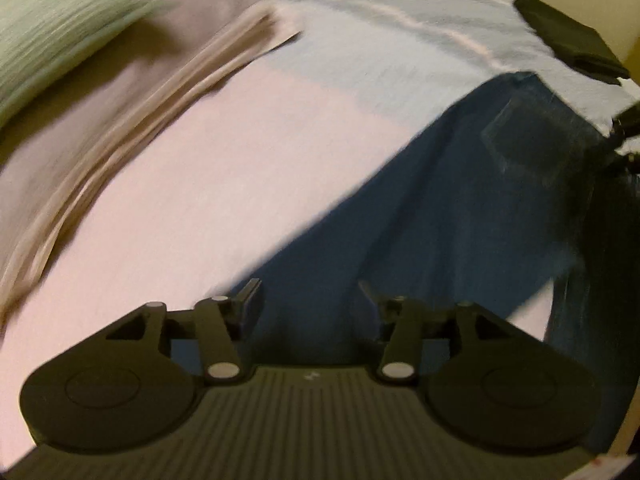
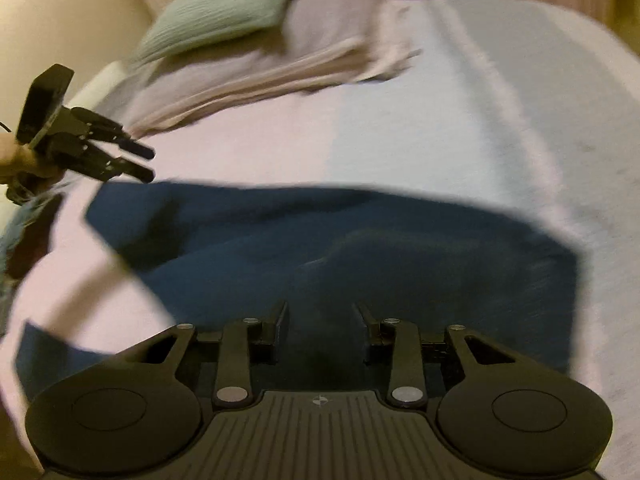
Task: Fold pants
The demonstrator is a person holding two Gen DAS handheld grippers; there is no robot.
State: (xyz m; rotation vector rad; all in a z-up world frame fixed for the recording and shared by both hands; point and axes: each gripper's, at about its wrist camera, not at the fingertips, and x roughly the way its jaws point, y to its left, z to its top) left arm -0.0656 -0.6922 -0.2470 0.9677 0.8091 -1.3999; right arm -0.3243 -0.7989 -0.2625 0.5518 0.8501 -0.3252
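The dark blue pants (image 2: 328, 236) lie spread on the bed (image 2: 460, 120), stretching across the middle of the right wrist view, one end reaching toward the left edge where a separate flap of the same blue cloth (image 2: 44, 354) shows lower down. In the left wrist view the pants (image 1: 460, 208) run diagonally from the lower centre up to the right; a faint square outline on them may be a pocket, though motion blur makes that hard to confirm.

The right tongs (image 2: 320, 316) hang above the pants with the jaws parted and nothing between them. The left tongs (image 1: 310, 292) likewise stand parted over the edge of the blue cloth, gripping nothing. In the right wrist view the left tongs (image 2: 146, 164) appear at the far left, held by a hand (image 2: 16, 160), their tips just above the pants' upper corner and apart from it.

The bed's cover is pale pink on one side and pale blue-grey on the other. Beyond the pants lies a rumpled mauve blanket (image 2: 320, 48) with a green pillow (image 2: 224, 4) resting on it.
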